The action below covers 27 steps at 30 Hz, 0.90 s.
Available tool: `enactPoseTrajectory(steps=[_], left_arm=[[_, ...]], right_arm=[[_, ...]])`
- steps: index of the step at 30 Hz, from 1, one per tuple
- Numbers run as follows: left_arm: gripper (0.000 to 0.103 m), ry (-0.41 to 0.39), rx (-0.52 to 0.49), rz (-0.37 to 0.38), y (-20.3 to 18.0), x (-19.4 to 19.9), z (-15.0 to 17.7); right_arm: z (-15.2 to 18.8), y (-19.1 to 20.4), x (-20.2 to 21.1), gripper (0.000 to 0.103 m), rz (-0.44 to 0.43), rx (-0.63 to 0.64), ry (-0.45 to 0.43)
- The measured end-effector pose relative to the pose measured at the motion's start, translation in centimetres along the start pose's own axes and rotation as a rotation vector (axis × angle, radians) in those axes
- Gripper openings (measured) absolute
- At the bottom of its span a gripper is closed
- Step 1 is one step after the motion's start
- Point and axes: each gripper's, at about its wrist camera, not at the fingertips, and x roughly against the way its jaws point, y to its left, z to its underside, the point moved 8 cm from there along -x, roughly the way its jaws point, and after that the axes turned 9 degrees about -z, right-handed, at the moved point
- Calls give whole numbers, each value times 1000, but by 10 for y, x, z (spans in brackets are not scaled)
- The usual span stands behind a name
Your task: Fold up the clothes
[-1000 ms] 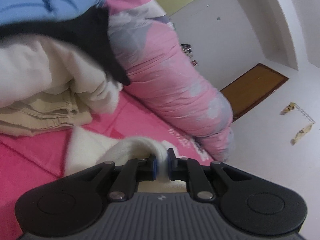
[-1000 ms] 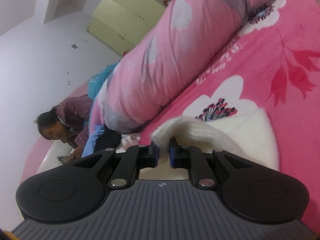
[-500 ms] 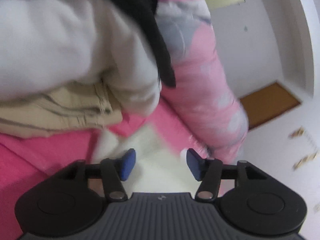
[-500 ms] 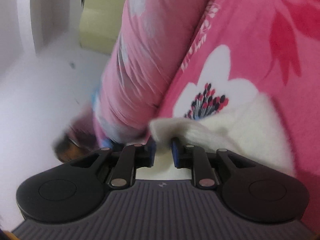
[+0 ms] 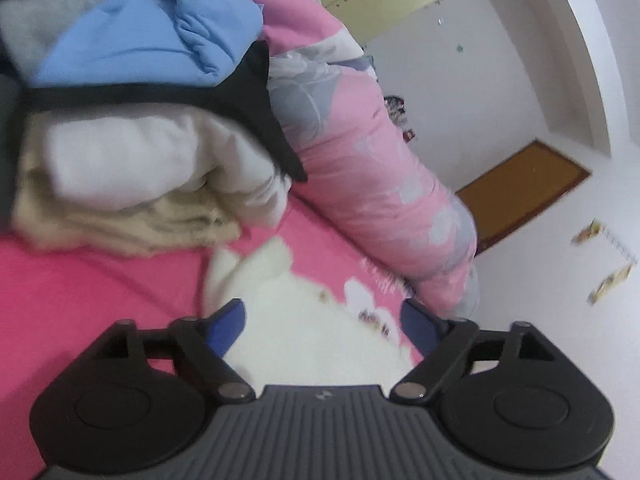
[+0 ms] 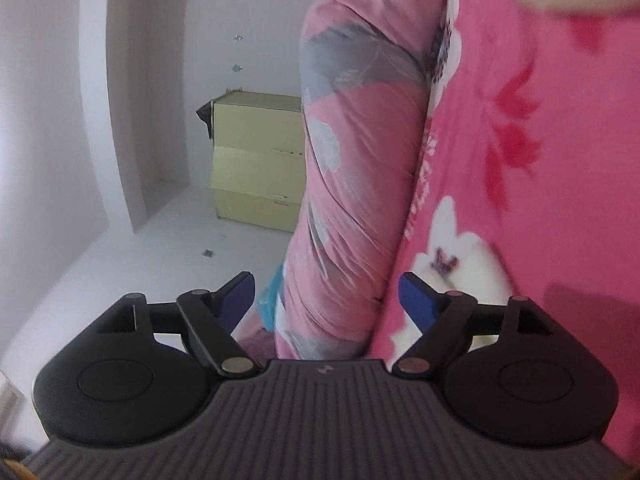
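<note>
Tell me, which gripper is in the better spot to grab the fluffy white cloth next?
Probably the left gripper. The white cloth lies right below its opening jaws, untouched. The right gripper, also opening, faces the rolled pink quilt, no cloth between its jaws.

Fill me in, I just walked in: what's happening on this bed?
A person is folding clothes with two handheld grippers. The left gripper is opening above a fluffy white garment lying on the pink floral bedspread, beside a stack of folded clothes. The right gripper is opening too, with nothing between its jaws.
</note>
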Motion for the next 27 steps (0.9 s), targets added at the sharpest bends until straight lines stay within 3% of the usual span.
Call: enactPoseTrajectory(steps=[2,5,10,14,17,20,23,26,27], left_arm=[[92,32,-27,-61,5,11,17],[92,92,-39,-89,17,31,49],[92,185,-13,-32,27,49,103],[92,234,73,18,30,38,133],[92,179,121,32,29,29,136],[92,136,163,30,29,16,131],[92,105,128,11,20,5,127],[83,88,57,-30,10,-8,124],[75,83,33,-44,7,-13,124]], right_arm=[[14,7,29,80,58,29,22],[40,12,73,81,168,59,60],[102,0,102,82,297,44,215],[134,-2,94,82,290,44,268],[138,-7,77,80,270,14,269],[137,-17,56,76,321,20,270],[129,-23,35,69,370,70,259],[121,-33,25,60,383,77,217],[118,-37,22,57,385,77,204]])
